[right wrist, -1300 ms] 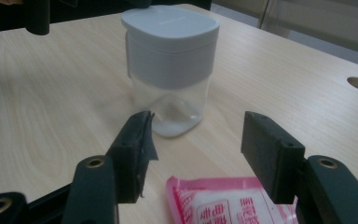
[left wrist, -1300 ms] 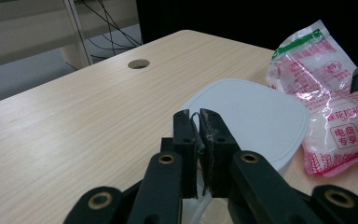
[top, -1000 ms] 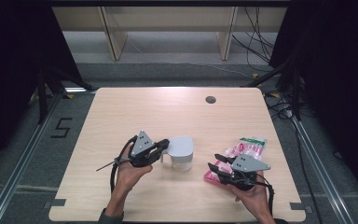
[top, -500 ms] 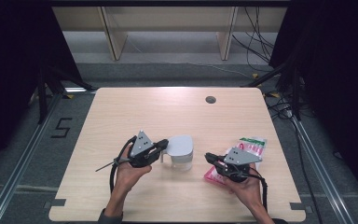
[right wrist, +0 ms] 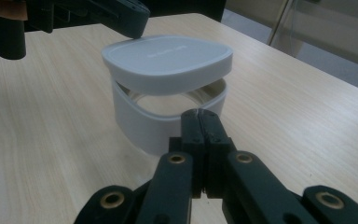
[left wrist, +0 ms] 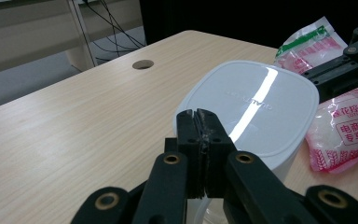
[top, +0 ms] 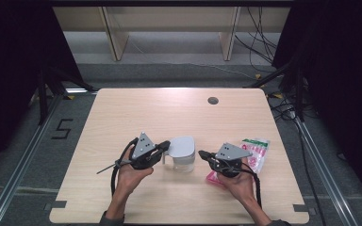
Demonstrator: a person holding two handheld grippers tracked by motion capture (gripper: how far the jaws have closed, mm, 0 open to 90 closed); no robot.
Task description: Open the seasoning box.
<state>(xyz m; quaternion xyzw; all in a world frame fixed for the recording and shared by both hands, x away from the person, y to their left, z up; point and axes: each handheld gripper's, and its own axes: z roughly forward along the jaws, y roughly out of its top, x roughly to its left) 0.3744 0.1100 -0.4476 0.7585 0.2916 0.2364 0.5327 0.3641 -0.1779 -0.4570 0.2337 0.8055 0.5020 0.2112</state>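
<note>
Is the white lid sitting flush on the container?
No, the white lid is lifted at an angle, with a gap showing above the container rim.

wooden table, round hole, shelf legs

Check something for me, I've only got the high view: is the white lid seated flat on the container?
Observer: No. The right gripper view shows the lid raised off the container, with a gap under it.
Operator: Is my right claw holding anything?
Observer: The right claw is shut and empty, pointing at the container's wall.
Operator: And the left claw?
Observer: The left claw is shut, tips together at the lid's near edge.
</note>
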